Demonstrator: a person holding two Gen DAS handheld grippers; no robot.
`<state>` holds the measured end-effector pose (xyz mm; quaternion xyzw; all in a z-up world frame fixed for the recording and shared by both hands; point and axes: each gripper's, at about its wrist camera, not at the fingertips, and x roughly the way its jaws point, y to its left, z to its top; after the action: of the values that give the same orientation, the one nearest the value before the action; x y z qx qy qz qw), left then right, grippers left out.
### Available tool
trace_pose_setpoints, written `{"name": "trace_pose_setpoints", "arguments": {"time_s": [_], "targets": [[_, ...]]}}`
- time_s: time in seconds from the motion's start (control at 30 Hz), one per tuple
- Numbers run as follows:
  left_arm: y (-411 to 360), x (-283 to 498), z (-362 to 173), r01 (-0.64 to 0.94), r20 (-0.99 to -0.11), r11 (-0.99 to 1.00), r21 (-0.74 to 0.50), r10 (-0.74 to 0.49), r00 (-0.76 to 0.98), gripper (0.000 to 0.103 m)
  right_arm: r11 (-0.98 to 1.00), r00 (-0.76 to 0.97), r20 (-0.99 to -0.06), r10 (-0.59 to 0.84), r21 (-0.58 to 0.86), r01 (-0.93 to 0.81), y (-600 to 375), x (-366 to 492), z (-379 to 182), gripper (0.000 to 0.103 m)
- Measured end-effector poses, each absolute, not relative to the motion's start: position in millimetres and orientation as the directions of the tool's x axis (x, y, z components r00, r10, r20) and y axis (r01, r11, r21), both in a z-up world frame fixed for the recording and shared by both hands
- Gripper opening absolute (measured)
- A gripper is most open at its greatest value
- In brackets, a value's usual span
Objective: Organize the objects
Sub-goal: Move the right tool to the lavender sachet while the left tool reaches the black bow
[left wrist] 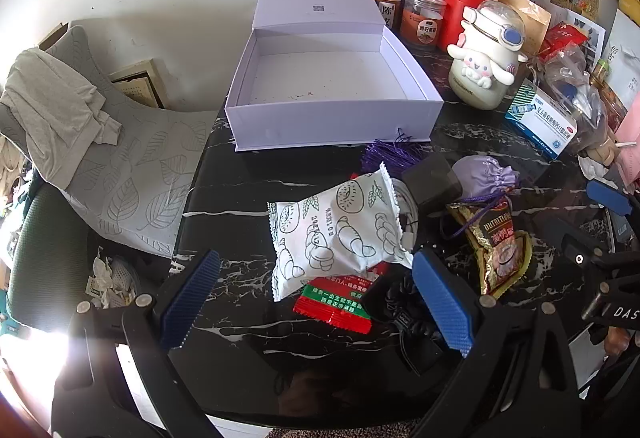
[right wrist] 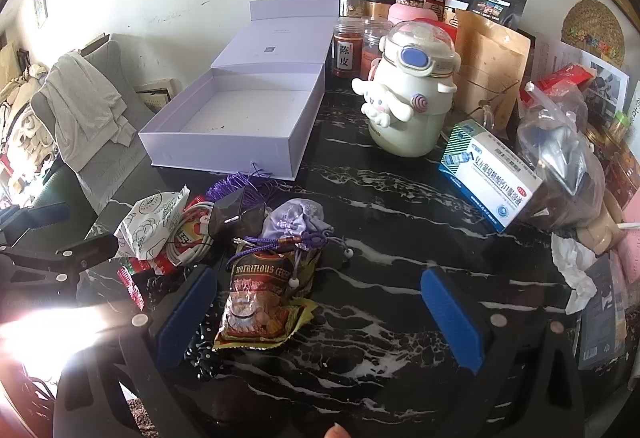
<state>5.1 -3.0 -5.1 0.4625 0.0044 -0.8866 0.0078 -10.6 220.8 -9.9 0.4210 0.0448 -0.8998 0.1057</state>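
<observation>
Lavender box (left wrist: 334,106) lies open on the black marble table (left wrist: 472,142), grippers apart over a heap of small items.

Left gripper (left wrist: 316,302) is spread wide, gripping nothing, its pads flanking the white snack packet (left wrist: 340,230) and red-green sachet (left wrist: 336,304); the box sits at 12 o'clock. Right gripper (right wrist: 320,322) is likewise wide and unloaded, the gold cereal packet (right wrist: 264,302) beside its left pad, a purple pouch (right wrist: 298,220) beyond, the box at 11 o'clock.

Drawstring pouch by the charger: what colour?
Pale lilac drawstring pouch with darker purple cord, clearest in the right wrist view.
</observation>
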Motion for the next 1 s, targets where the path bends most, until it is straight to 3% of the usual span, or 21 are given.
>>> {"name": "trace_pose_setpoints", "arguments": {"time_s": [1.0], "targets": [[-8,8,-6,0.026,-0.828,-1.0,-0.018,0.0,-0.56,0.097,-0.97,-0.626,-0.763,-0.16,0.004,0.243,220,-1,-12,0.103]]}}
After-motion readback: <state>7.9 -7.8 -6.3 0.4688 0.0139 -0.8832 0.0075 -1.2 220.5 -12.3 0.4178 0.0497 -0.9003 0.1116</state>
